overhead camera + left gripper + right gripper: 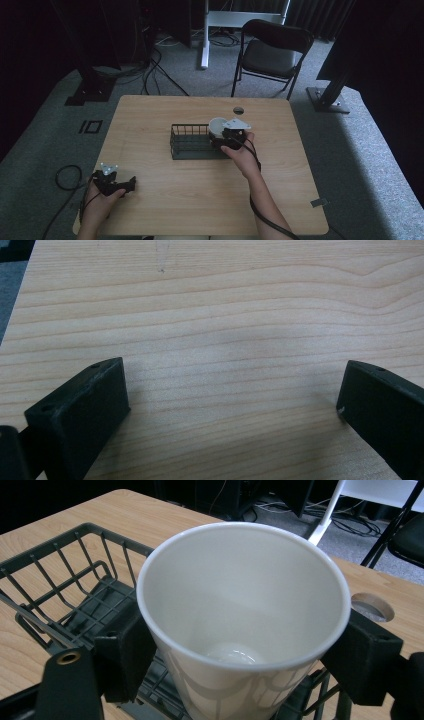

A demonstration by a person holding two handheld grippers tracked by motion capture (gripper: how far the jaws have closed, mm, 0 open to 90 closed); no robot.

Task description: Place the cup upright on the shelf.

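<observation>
Left gripper point(131, 183): jaws wide apart, empty, resting low at near-left table point(165, 205) edge | wire basket point(187, 145): mid-table, no contents seen | right gripper point(240, 655): clamped on upright white paper cup point(242, 615) over basket's right end | progress: cup grasped, judged not yet set down; release remains.

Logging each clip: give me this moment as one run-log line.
right hand-held gripper: shut on white paper cup, over wire basket | left hand-held gripper: open, empty, above wooden table

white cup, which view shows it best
The right gripper view: the white cup sits close up between the right gripper jaws, empty, over the wire basket. The high view shows just its small rim; the left gripper view shows table.
</observation>
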